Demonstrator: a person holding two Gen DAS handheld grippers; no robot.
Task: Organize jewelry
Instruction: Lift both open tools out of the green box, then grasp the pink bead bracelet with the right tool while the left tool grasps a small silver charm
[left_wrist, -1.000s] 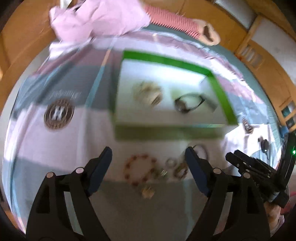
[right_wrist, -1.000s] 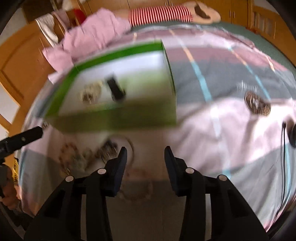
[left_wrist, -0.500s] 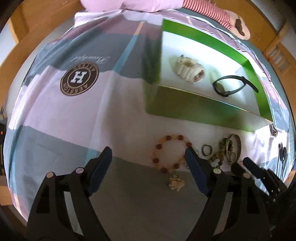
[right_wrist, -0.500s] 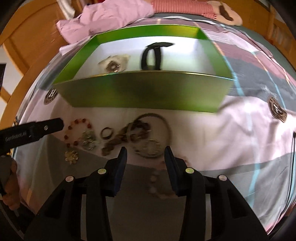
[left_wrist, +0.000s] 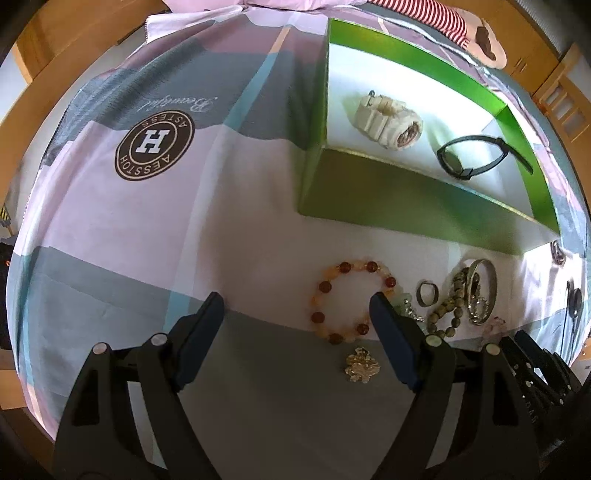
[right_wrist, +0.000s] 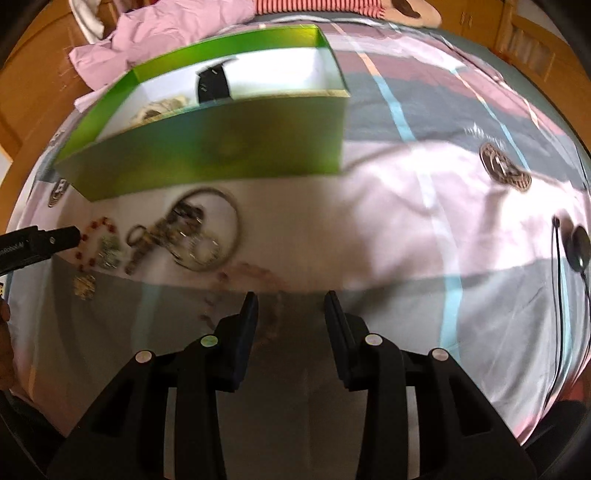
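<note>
Left gripper (left_wrist: 295, 314) fingers wide apart and empty over the beaded bracelet (left_wrist: 352, 302); right gripper (right_wrist: 290, 310) fingers half-apart, empty.

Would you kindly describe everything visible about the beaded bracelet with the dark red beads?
The beaded bracelet is a closed ring of round beads, pale orange with dark red ones spaced among them, glossy like stone or glass. It lies flat on the bedsheet before the green box, beside a small gold brooch. Nothing grips it.
</note>
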